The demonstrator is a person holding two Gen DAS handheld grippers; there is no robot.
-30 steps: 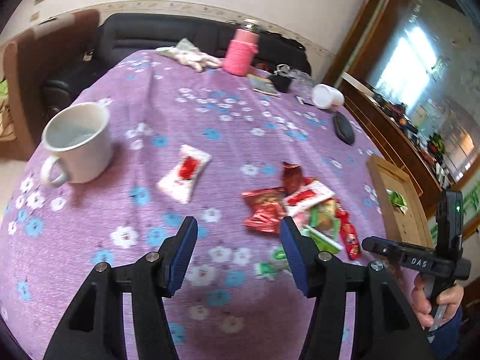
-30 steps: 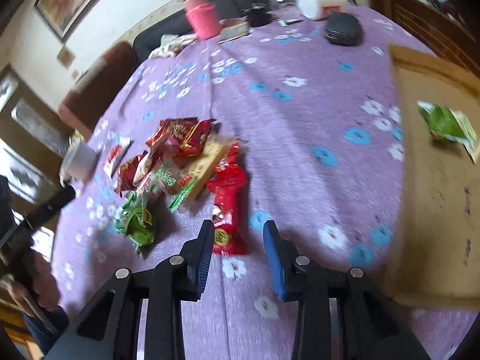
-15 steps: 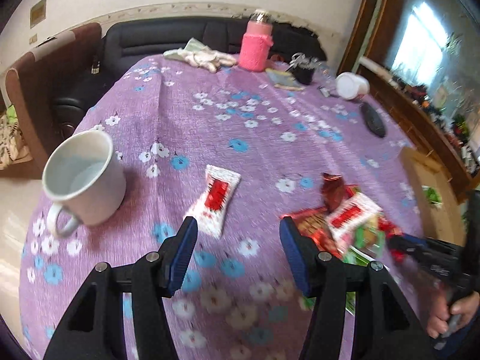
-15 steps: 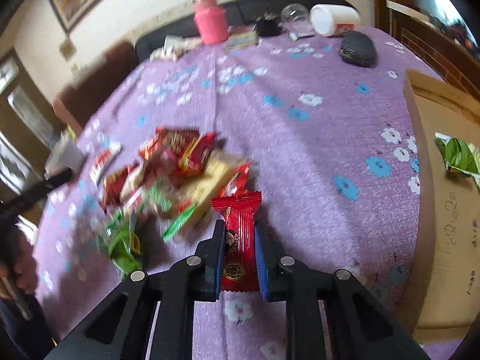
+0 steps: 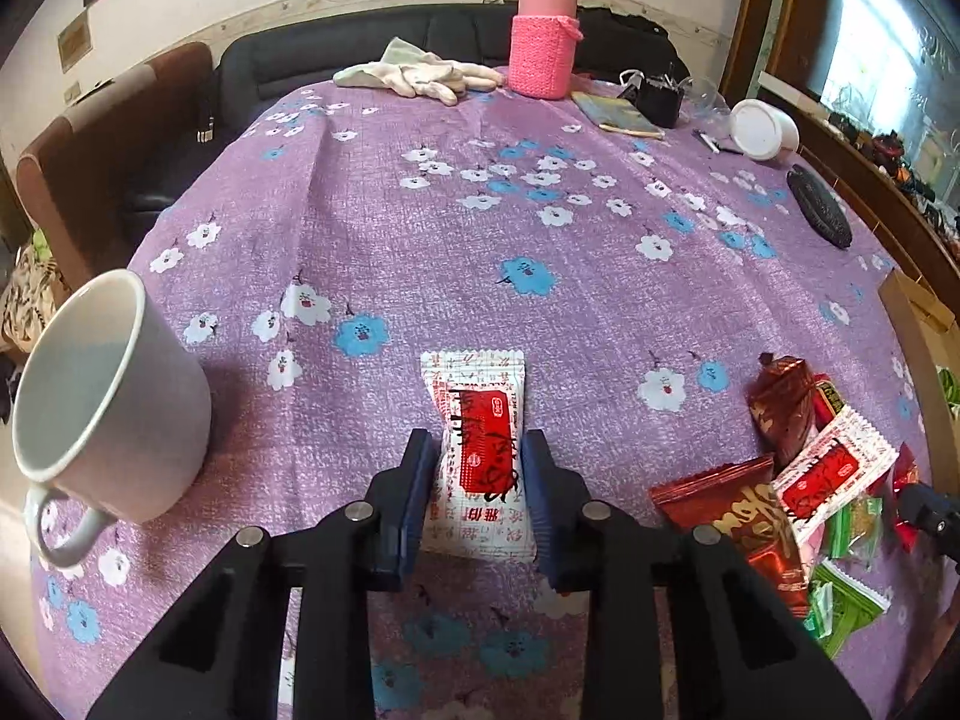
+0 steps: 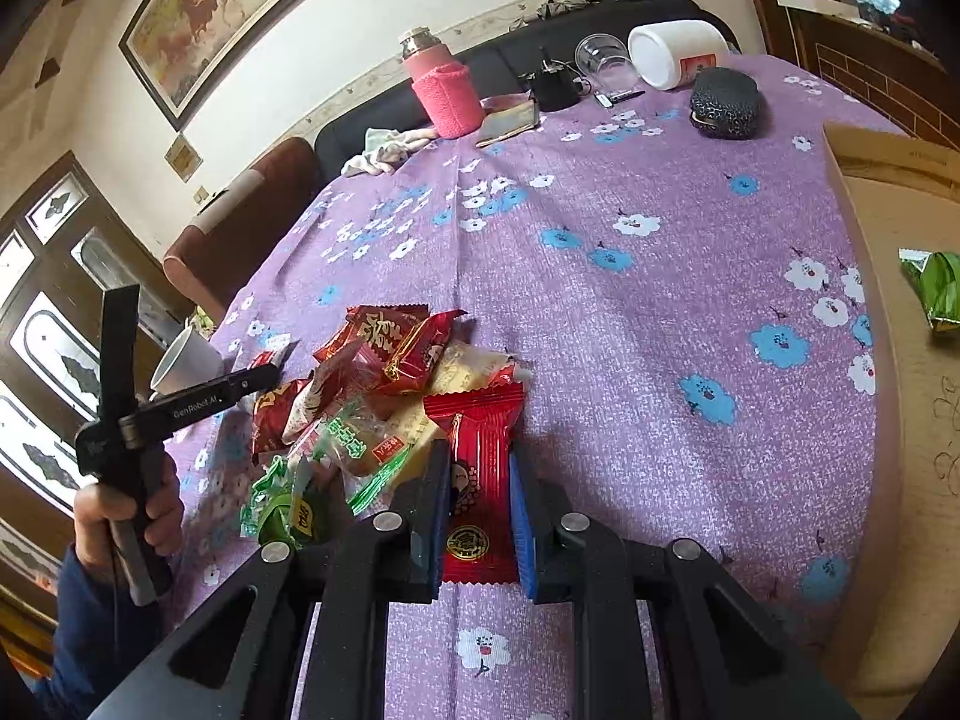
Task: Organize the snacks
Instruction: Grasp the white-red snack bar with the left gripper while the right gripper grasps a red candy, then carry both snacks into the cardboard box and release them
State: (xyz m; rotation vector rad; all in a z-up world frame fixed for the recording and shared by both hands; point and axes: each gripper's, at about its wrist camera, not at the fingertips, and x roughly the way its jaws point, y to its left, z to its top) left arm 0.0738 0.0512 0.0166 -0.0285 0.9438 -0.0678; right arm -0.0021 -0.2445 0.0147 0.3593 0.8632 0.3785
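Observation:
My left gripper (image 5: 478, 450) is shut on a white snack packet with a red label (image 5: 480, 450) lying on the purple flowered tablecloth (image 5: 480, 240). My right gripper (image 6: 480, 474) is shut on a red snack packet (image 6: 480, 474) at the right edge of a pile of snacks (image 6: 360, 396). The same pile shows at the right in the left wrist view (image 5: 798, 480). The left gripper, held by a hand, shows at the left in the right wrist view (image 6: 252, 381). A green snack (image 6: 936, 288) lies in the wooden tray (image 6: 912, 360) to the right.
A white mug (image 5: 102, 396) stands left of the left gripper. At the far end stand a pink bottle (image 5: 543, 39), white gloves (image 5: 420, 75), a white jar on its side (image 5: 765, 129) and a dark case (image 5: 819, 213). A sofa (image 5: 360, 48) lies behind the table.
My left gripper moved left from the pile to the white packet and closed on it. My right gripper closed on the red packet at the pile's edge.

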